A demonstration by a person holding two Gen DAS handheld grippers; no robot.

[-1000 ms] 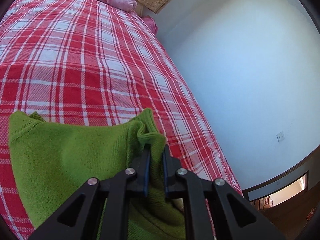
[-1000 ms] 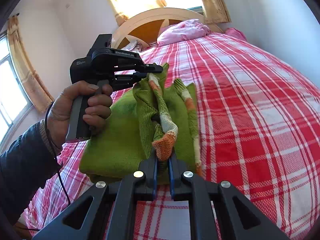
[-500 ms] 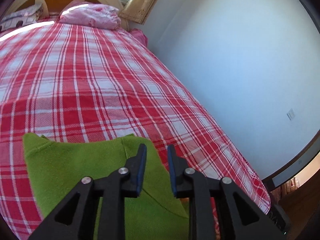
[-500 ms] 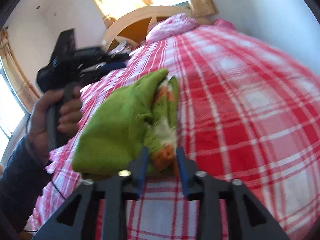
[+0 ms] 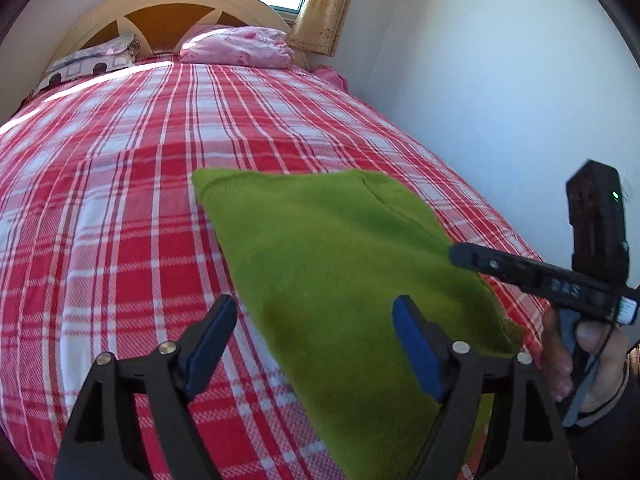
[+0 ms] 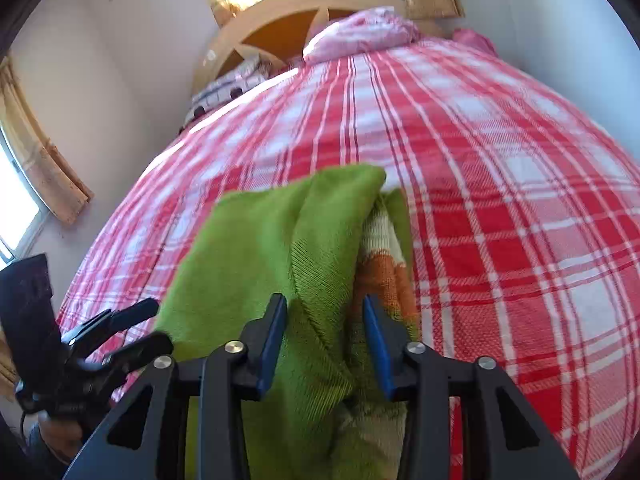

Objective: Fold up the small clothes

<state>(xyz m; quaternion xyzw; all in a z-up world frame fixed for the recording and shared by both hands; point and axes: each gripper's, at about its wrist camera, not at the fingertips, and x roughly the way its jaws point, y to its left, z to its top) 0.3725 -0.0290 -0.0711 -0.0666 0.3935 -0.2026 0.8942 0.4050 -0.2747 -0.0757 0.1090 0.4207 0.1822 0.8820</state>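
A small green knitted sweater point(image 5: 340, 264) lies folded on the red plaid bed. In the right wrist view the sweater point(image 6: 280, 248) shows an orange and white striped part along its right side. My left gripper point(image 5: 316, 328) is open and empty, held above the sweater's near edge. My right gripper point(image 6: 325, 332) is open, its fingers either side of the sweater's near folded edge without pinching it. The right gripper point(image 5: 520, 272) also shows at the right in the left wrist view, over the sweater's right edge. The left gripper point(image 6: 132, 328) shows at the lower left in the right wrist view.
The bed's red plaid cover point(image 5: 140, 200) spreads wide around the sweater. A pink pillow point(image 5: 236, 46) and a patterned pillow point(image 5: 92, 62) lie at the wooden headboard point(image 5: 168, 12). A white wall point(image 5: 500, 100) runs close along the bed's right side.
Both grippers have let go of the sweater and opened. The sweater has dropped flat on the bed. Both grippers have pulled back and up from it.
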